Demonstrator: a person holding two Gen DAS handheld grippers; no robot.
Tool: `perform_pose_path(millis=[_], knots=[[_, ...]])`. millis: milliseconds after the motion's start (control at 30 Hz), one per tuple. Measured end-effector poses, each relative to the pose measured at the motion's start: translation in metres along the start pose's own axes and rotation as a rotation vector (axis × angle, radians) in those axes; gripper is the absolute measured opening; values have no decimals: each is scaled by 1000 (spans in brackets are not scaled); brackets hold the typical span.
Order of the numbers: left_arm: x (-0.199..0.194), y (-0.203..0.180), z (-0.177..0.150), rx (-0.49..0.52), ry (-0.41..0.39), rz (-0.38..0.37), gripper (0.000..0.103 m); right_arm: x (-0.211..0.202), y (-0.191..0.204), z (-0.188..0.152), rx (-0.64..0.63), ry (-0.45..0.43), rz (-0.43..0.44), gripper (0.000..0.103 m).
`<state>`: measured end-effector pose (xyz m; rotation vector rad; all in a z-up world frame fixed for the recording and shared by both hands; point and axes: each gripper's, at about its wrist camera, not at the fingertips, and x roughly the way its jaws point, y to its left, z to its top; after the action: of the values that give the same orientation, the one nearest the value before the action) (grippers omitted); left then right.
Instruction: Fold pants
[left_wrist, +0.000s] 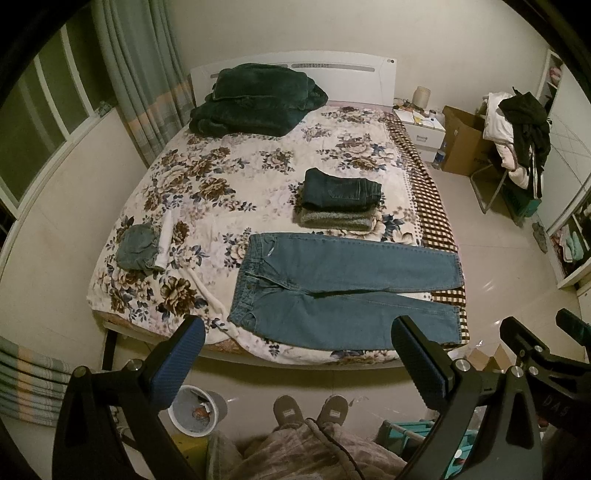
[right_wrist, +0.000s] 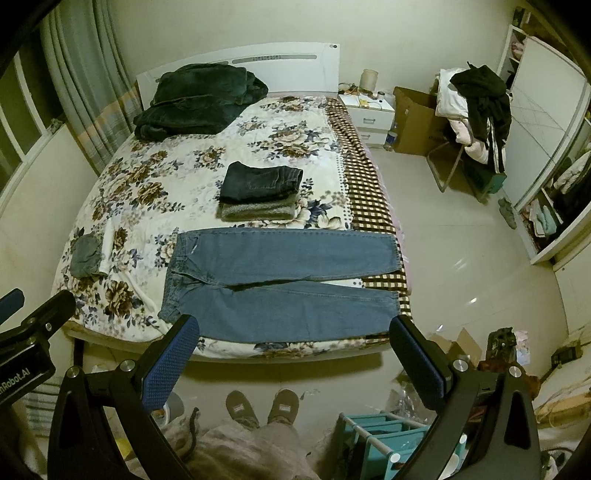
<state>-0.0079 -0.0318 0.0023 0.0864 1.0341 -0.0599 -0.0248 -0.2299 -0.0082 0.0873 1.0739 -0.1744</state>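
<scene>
Blue jeans (left_wrist: 343, 288) lie flat and unfolded across the foot of the bed, waistband to the left and both legs stretched to the right; they also show in the right wrist view (right_wrist: 284, 280). My left gripper (left_wrist: 299, 347) is open and empty, held above the floor in front of the bed's foot edge. My right gripper (right_wrist: 293, 345) is open and empty too, beside the left one. Neither touches the jeans.
The bed (left_wrist: 207, 177) has a floral cover. A stack of folded dark pants (left_wrist: 340, 199), a small folded denim piece (left_wrist: 138, 249) and a dark green blanket (left_wrist: 255, 99) lie on it. A waste bin (left_wrist: 195, 410), my feet (left_wrist: 310, 410) and a teal rack (right_wrist: 380, 435) are below.
</scene>
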Motion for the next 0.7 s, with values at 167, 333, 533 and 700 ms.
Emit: perform_pose_path(millis=[167, 333, 533, 700], knots=[[1, -2, 1, -3, 2, 1, 103, 6, -4, 2, 6, 10, 11, 103], [10, -8, 11, -24, -48, 47, 103, 27, -16, 14, 31, -18, -3, 103], [57, -3, 37, -66, -132, 117, 103, 72, -34, 41, 48, -78, -33, 103], [117, 2, 67, -81, -90, 135, 103, 132, -38, 80, 30, -68, -35, 103]])
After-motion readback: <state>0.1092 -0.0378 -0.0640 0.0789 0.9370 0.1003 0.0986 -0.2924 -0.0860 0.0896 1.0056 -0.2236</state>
